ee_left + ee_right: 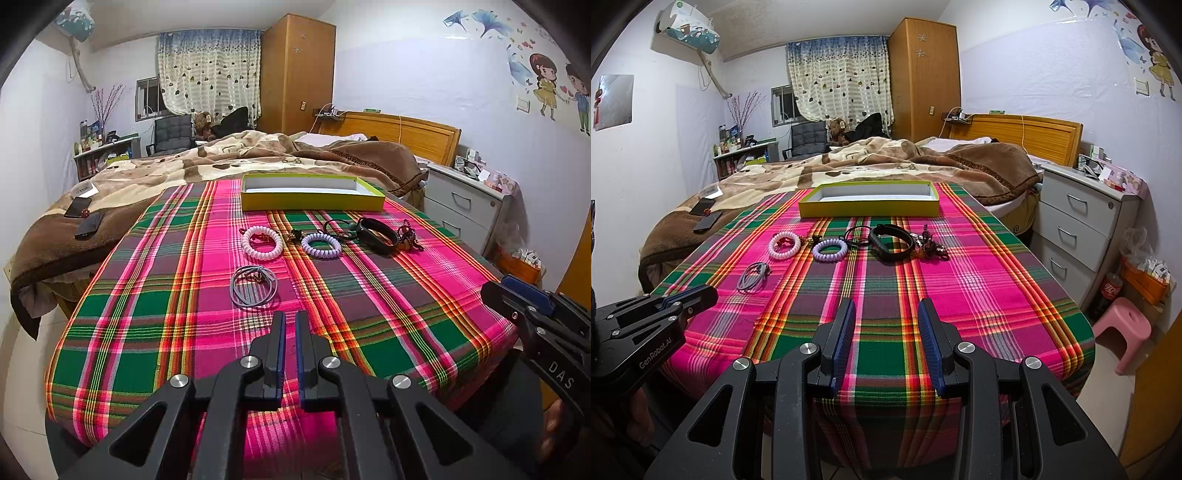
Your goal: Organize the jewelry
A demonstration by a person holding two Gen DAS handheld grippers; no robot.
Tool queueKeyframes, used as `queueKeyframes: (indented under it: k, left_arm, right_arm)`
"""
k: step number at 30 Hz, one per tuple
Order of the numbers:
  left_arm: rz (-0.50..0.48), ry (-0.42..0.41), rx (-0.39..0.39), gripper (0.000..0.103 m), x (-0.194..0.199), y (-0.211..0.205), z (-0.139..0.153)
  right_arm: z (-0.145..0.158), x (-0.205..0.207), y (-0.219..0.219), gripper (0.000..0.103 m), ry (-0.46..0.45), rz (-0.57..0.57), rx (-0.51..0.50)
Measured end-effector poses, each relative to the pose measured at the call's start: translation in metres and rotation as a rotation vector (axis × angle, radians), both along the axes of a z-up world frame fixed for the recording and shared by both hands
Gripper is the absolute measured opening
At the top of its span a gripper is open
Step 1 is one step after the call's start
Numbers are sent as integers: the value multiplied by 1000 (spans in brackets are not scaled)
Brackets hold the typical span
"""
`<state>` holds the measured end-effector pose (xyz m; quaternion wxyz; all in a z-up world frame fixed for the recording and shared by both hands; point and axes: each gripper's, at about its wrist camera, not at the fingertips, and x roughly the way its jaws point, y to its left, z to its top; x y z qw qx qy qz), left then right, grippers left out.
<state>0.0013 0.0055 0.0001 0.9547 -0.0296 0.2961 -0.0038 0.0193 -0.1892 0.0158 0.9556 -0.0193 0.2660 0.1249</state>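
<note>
On the plaid cloth lies a row of jewelry: a white coil bracelet, a lilac coil bracelet, a black wristband, a dark beaded piece and a grey cord loop. An empty yellow-green box stands behind them. My left gripper is shut on nothing, just short of the grey cord. My right gripper hovers open and empty near the table's front.
A bed with a brown blanket and two phones on it borders the table's far and left sides. A grey drawer unit and a pink stool stand to the right.
</note>
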Motion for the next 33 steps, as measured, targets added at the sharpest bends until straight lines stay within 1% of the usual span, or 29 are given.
queueKeyframes:
  k: [14, 18, 19, 25, 28, 33]
  left_arm:
    - [2, 3, -8, 4, 0, 0, -2]
    - [-3, 10, -20, 4, 2, 0, -2]
    - [-6, 12, -22, 4, 2, 0, -3]
    - [-18, 33, -37, 4, 12, 3, -4]
    - [-14, 45, -45, 7, 19, 6, -6]
    - [-3, 78, -56, 18, 35, 14, -9]
  right_arm:
    - [1, -2, 0, 36, 1, 1, 0]
    - [3, -2, -2, 36, 3, 5, -1]
    - [-1, -1, 1, 36, 3, 5, -1]
    - [-3, 6, 3, 36, 14, 14, -3]
    - [-5, 13, 4, 36, 18, 18, -4]
    - [-5, 31, 8, 36, 30, 35, -4]
